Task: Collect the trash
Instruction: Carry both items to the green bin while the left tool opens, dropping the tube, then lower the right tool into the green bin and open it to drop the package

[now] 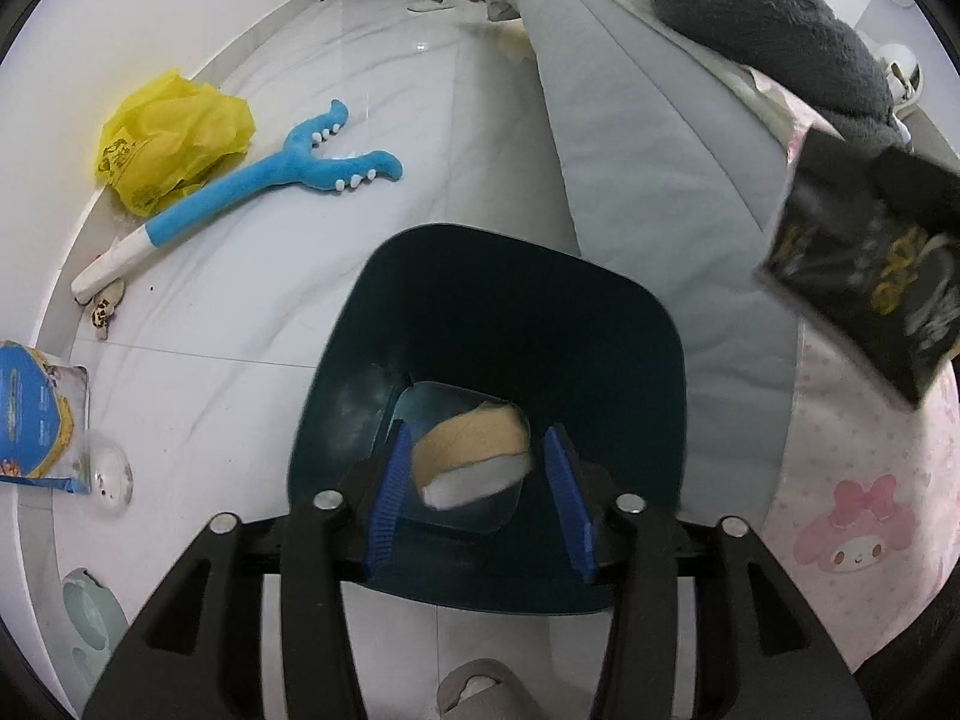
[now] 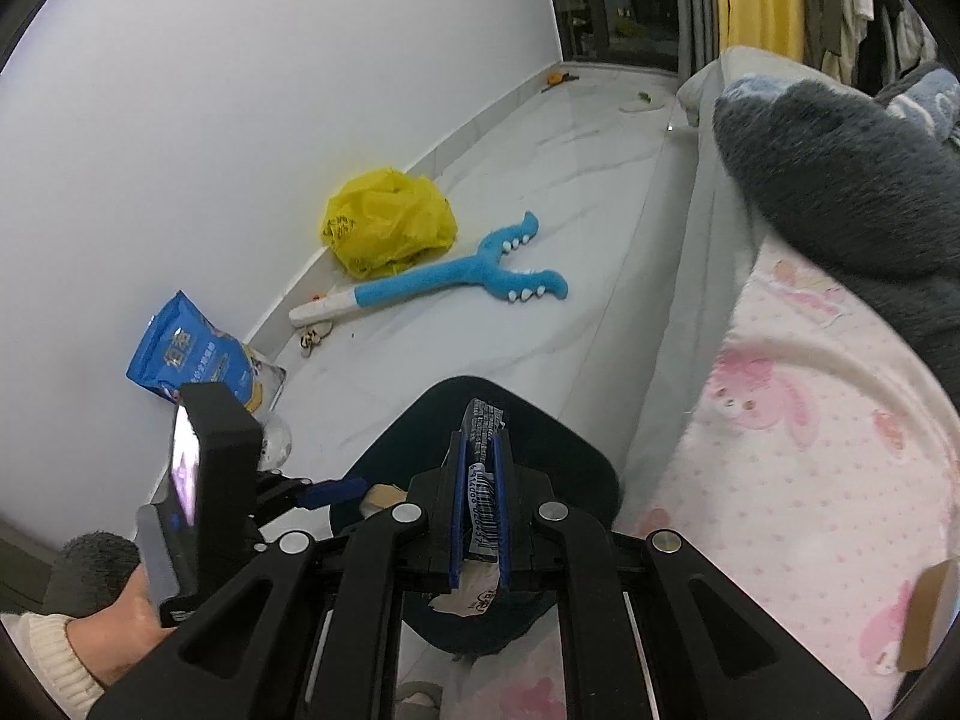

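A dark teal bin (image 1: 510, 312) stands on the white floor beside the bed, also seen in the right wrist view (image 2: 576, 462). My left gripper (image 1: 477, 444) hangs over its mouth, its blue pads apart. A tan and white sponge-like piece (image 1: 474, 450) lies between them with a gap on each side, touching neither pad. My right gripper (image 2: 480, 444) is shut on a black wrapper (image 2: 483, 420) with a barcode, just above the bin's near rim. In the left wrist view that wrapper (image 1: 864, 282) shows blurred at the right.
Along the wall lie a yellow plastic bag (image 1: 174, 138), a blue plush toy (image 1: 270, 180), a blue snack bag (image 2: 192, 354) and a clear plastic piece (image 1: 108, 480). The bed with a pink sheet (image 2: 810, 450) and a grey plush blanket (image 2: 840, 180) fills the right side.
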A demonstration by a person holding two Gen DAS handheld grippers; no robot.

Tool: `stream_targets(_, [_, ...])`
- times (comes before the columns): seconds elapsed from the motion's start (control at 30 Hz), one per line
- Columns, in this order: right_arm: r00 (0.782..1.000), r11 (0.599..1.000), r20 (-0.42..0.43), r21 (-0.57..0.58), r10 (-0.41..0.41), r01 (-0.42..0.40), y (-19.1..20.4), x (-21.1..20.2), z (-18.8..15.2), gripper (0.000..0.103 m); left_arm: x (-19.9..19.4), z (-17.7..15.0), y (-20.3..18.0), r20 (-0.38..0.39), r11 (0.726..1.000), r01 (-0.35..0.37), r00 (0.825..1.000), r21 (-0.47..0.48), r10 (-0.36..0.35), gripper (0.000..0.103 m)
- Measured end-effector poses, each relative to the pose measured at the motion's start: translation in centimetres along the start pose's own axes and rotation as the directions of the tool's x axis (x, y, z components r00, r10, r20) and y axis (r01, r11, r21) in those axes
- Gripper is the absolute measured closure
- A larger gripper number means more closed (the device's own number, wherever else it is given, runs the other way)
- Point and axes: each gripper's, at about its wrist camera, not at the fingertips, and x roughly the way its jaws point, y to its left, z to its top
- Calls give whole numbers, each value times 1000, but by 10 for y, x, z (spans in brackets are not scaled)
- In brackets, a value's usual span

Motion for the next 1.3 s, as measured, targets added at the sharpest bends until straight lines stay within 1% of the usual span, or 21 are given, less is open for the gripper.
stream_targets(0.03, [1000,1000,-7,0,1,-1,1,4,0,94,-3,0,2,9,1000,1,1000,-4,-1,42])
stream_targets(0.13, [1000,1000,-30,-1,3,-3,8,17,1,94,-12,1,9,40,1000,5,999,-11,-5,38])
stream_targets(0.27, [998,1000,-58,-3,3,-3,15,33,1,94,-28,1,11,88,1000,11,996,3,-11,33])
stream_targets(0.4, [996,1000,-89,3,3,-3,19,50,0,94,-50,2,12,156,1000,2,988,25,-6,32])
stream_targets(0.5, [993,1000,-114,9,2,-1,22,64,0,94,-61,2,16,186,1000,-9,983,26,4,32])
stream_targets(0.73, [985,1000,-174,11,-10,12,27,94,-4,94,-81,1,23,237,999,-25,971,21,19,35])
stream_targets(1.0, [966,999,-260,29,-17,25,25,127,-17,94,-104,0,23,310,999,-15,951,40,2,40])
stream_targets(1.07, [960,999,-278,28,-21,29,25,134,-21,93,-107,0,23,312,999,-8,950,49,-8,46])
stream_targets(1.1, [958,999,-285,25,-24,33,25,137,-22,93,-109,0,22,312,999,-2,950,54,-15,47])
stream_targets(1.17, [954,999,-298,23,-29,38,26,141,-24,93,-112,0,22,321,998,3,947,59,-22,47])
stream_targets(1.3, [947,999,-320,11,-44,50,27,150,-29,92,-125,-1,20,353,998,15,935,60,-36,49])
